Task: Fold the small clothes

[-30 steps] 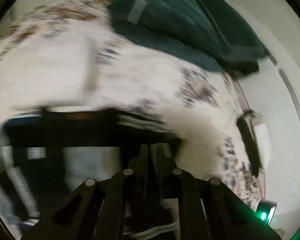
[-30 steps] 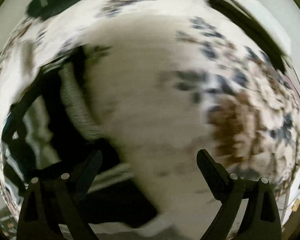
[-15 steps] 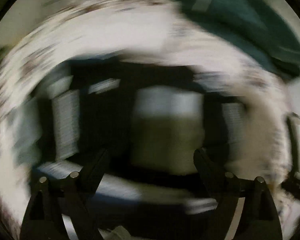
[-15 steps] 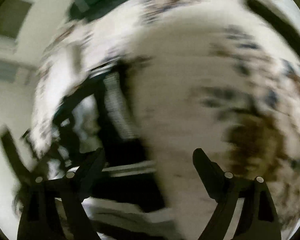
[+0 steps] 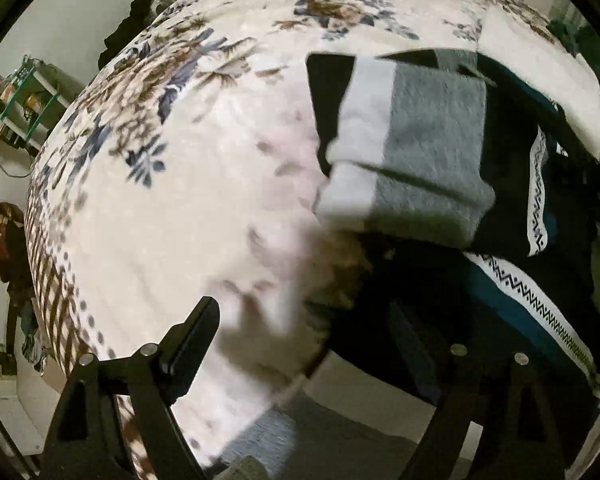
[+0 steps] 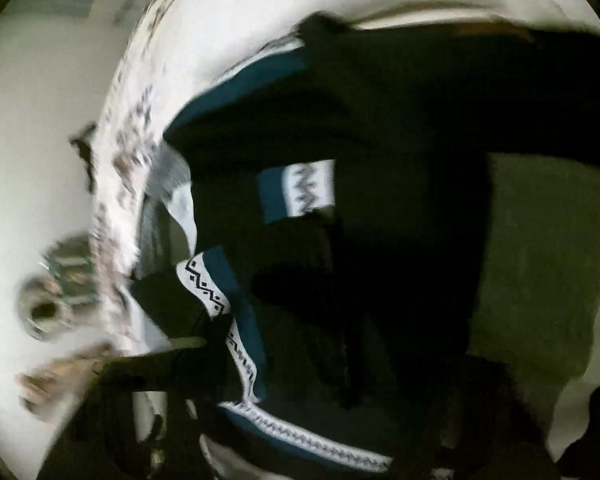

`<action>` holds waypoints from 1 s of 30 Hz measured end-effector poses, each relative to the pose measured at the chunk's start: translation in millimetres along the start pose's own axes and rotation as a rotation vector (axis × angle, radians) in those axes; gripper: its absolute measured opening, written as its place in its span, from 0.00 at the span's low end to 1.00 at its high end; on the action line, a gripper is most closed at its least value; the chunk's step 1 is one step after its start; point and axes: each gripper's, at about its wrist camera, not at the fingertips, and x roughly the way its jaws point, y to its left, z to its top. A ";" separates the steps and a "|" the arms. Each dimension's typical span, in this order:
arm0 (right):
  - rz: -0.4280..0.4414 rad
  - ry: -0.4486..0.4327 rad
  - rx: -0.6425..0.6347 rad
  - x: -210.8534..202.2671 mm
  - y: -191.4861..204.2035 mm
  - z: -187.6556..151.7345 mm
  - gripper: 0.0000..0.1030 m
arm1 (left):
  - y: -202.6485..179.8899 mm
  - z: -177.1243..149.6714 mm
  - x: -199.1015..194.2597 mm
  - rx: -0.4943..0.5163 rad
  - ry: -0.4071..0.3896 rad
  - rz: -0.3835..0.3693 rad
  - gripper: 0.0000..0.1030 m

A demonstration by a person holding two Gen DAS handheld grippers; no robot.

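**Bed with one dark garment not yet folded**

Floral bedcover [image 5: 148, 208] fills most of the left wrist view, with pale walls behind it. On the bed, from 1 to 4 o'clock, lies the dark garment [image 5: 512, 280], black and teal with white zigzag bands and a grey and white block [image 5: 416, 152]. It looks bunched and uneven, so I judge the folding is at an early stage and most remains. The left gripper [image 5: 312, 344] stands wide apart and holds nothing. The right gripper is hidden in the dark, blurred right wrist view; its jaws are together, but whether they pinch cloth I cannot tell.
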 end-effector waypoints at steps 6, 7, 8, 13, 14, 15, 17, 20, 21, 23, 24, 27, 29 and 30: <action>-0.109 -0.219 0.050 -82.8 -0.8 -23.3 0.07 | 9.0 29.8 -17.4 0.000 -0.067 -0.025 0.83; -0.122 -0.246 0.075 -99.3 -8.7 -26.9 0.07 | 9.7 35.9 -19.3 0.001 -0.080 -0.033 0.83; -0.147 -0.274 0.119 -123.4 -27.9 -33.6 0.07 | 9.0 40.9 -20.5 0.006 -0.088 -0.039 0.83; -0.292 -0.267 0.321 -172.2 -125.5 -51.0 0.07 | -10.7 71.3 -10.2 0.027 -0.088 -0.106 0.83; -0.302 -0.264 0.347 -175.9 -141.7 -52.7 0.07 | -16.3 76.8 -7.0 0.033 -0.088 -0.118 0.83; -0.313 -0.259 0.381 -179.2 -160.3 -55.1 0.07 | -23.6 83.5 -2.7 0.041 -0.087 -0.130 0.83; -0.290 -0.237 0.405 -176.7 -177.8 -56.3 0.07 | -34.5 92.5 2.6 0.054 -0.096 -0.137 0.83; -0.325 -0.142 0.383 -159.2 -185.6 -52.2 0.14 | -50.5 107.5 13.0 0.080 -0.093 -0.162 0.83; -0.372 -0.105 0.368 -154.8 -184.0 -50.5 0.16 | -53.1 110.9 15.3 0.084 -0.090 -0.168 0.83; -0.439 -0.125 0.344 -163.7 -174.4 -50.2 0.22 | -55.3 116.5 18.2 0.082 -0.091 -0.209 0.83; -0.440 -0.154 0.324 -169.6 -164.6 -49.7 0.25 | -55.1 117.9 19.2 0.076 -0.098 -0.237 0.83; -0.371 -0.235 0.252 -186.5 -122.3 -44.8 0.55 | -53.1 113.5 26.1 0.052 -0.086 -0.383 0.83; -0.271 -0.232 0.184 -182.4 -91.5 -32.1 0.58 | -54.8 107.2 31.5 0.053 -0.076 -0.476 0.83; -0.201 -0.199 0.132 -174.6 -73.2 -20.7 0.58 | -55.4 102.9 32.7 0.049 -0.089 -0.527 0.82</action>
